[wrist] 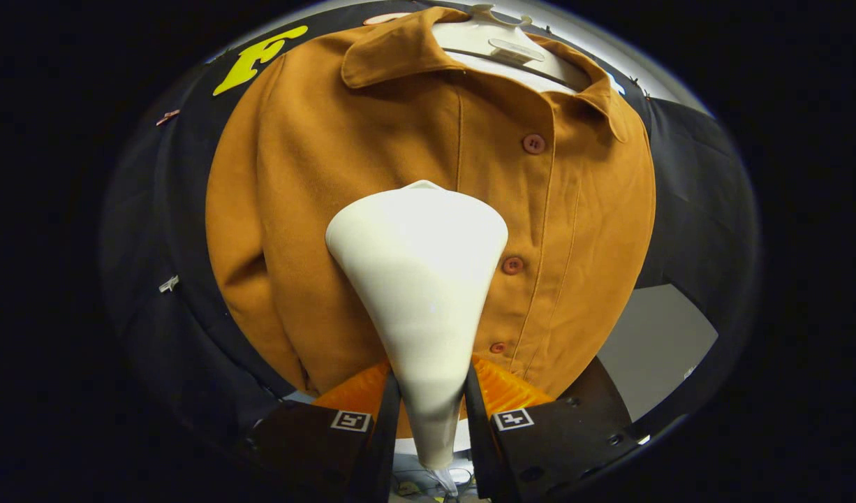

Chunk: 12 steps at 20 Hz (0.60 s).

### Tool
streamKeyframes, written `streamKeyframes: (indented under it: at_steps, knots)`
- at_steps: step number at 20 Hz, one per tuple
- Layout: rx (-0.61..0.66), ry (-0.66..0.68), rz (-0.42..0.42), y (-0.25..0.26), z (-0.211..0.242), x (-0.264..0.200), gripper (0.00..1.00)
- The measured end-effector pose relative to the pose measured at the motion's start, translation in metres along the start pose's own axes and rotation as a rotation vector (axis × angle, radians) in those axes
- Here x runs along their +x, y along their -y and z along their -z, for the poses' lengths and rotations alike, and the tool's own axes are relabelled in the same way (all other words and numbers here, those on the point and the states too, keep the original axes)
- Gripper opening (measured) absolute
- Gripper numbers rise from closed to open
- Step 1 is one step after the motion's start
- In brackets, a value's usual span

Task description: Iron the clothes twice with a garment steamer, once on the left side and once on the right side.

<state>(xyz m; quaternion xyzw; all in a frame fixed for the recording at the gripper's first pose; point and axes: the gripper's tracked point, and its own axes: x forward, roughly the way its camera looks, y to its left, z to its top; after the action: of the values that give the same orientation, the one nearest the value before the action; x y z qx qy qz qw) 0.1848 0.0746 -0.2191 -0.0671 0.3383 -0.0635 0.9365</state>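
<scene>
The shirt (372, 209) hangs buttoned on a hanger (501, 38) just beyond the fingers. The steamer (421, 279) is clamped between both fingers of the gripper (431, 405), its head at the shirt's middle, beside the button row. Which pass this is cannot be told; judging by that, both sides may remain.

Steamer head against the shirt front

My gripper (431, 409) has both fingers pressed on the narrow neck of the white garment steamer (419, 279); its wide head points up at the brown shirt (330, 209), just beside the button placket (533, 209). The shirt hangs on a white hanger (505, 45) beyond my fingers.
</scene>
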Motion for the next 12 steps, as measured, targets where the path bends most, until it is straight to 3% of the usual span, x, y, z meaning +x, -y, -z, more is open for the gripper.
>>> streamKeyframes:
  at_steps: [12]
  knots:
    - [-0.012, -0.158, -0.022, 0.001, 0.058, 0.021, 0.49]
